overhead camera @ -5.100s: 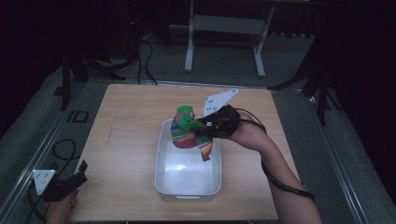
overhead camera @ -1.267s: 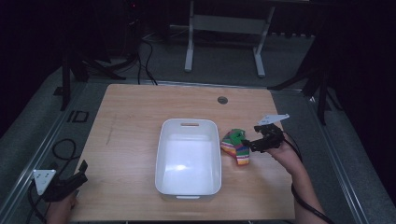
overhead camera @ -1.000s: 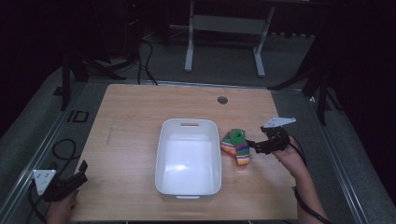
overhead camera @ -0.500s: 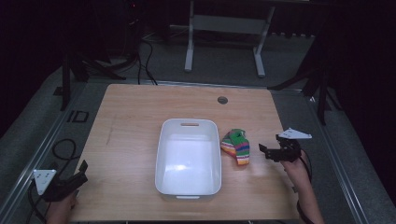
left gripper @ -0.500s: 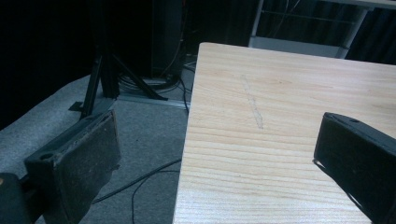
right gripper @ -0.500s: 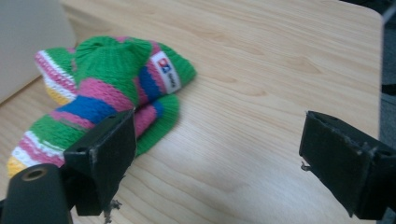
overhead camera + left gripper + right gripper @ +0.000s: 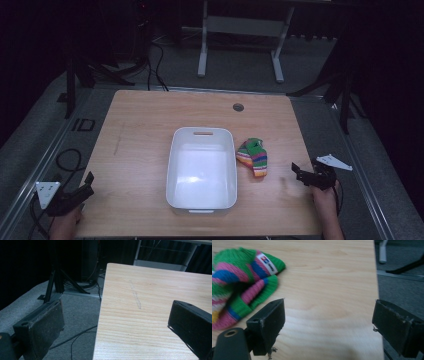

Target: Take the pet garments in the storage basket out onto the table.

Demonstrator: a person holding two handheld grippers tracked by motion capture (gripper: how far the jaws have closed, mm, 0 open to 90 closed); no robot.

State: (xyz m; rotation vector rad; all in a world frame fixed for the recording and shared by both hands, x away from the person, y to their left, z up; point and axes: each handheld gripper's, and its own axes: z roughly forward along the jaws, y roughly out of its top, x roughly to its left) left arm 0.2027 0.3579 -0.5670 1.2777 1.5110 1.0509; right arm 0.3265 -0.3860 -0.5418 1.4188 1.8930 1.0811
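Light wooden rectangular table (image 7: pixel 140 145): carries all the items listed below; a small round grommet (image 7: pixel 238 107) sits near its far edge at about 1 o'clock from the tub.

White rectangular plastic tub (image 7: pixel 202 170): stands at the table's centre, long side running near to far, a handle slot in its far rim. Its interior looks bare, though glare on the floor of the tub makes this hard to confirm.

Striped knitted sock in green, pink, blue and yellow (image 7: pixel 253 156): lies crumpled flat on the wood at 3 o'clock from the tub, just beside its right wall. A small white label shows on its green cuff in the right gripper view (image 7: pixel 239 280).

Right gripper (image 7: pixel 304 174): held at 3 o'clock from the sock, apart from it, near the table's right edge; jaws spread wide with nothing between them.

Left gripper (image 7: pixel 80 189): held at the table's near left corner, at 8 o'clock from the tub; jaws wide apart, holding nothing.
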